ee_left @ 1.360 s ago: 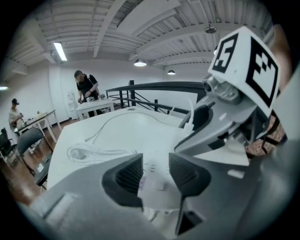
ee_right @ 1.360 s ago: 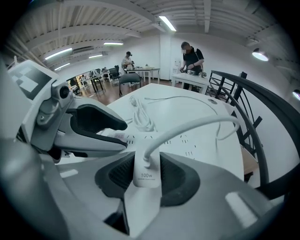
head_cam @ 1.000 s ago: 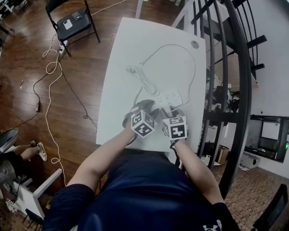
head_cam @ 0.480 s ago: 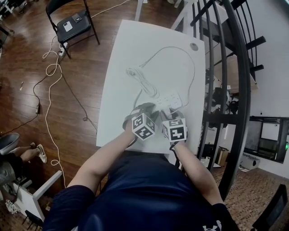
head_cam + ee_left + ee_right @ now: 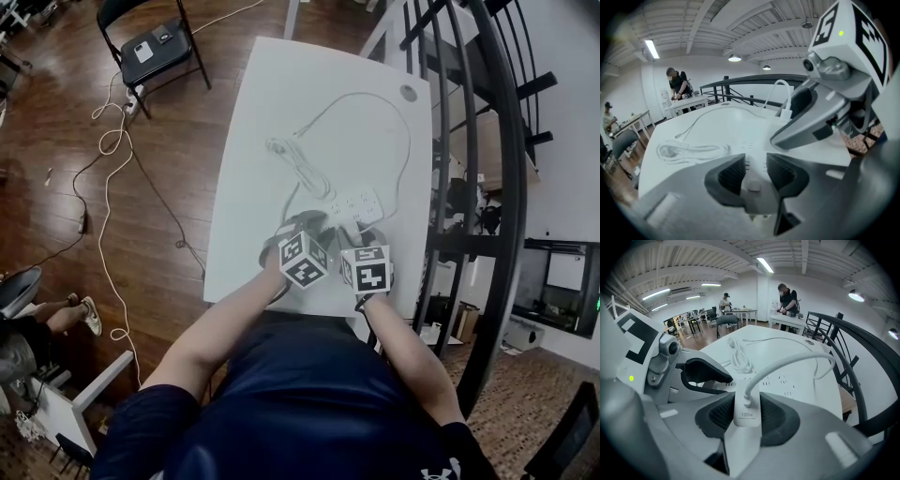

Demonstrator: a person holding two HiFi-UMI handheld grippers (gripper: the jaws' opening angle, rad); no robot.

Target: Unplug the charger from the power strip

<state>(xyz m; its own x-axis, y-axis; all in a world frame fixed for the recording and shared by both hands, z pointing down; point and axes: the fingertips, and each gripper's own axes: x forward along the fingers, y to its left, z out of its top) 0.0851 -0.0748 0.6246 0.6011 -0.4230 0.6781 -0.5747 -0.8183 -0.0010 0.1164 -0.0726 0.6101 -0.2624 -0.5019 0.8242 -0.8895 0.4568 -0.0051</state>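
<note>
Now both grippers are low over the near end of the white table, close side by side. The strip lies flat on the table just past them.

The right gripper is clamped on the charger. Its dark pads press on both sides of the small white block. The charger stands up at the near end of the strip. I cannot tell if its pins are in the holes or out. A white cable comes out of the top of the charger. It goes up in a bow and then runs in a big loop across the far part of the table.

The left gripper has just been closing its jaws. The other end of the strip is between them, and the pads sit tight on its sides. A small button on the strip shows between the pads.

A bundle of white cord lies on the table past the strip, a bit to the left. It is well apart from both grippers.

Beside the table, on the left, is a brown wood floor with a black chair. A black railing runs along the right side of the table.
</note>
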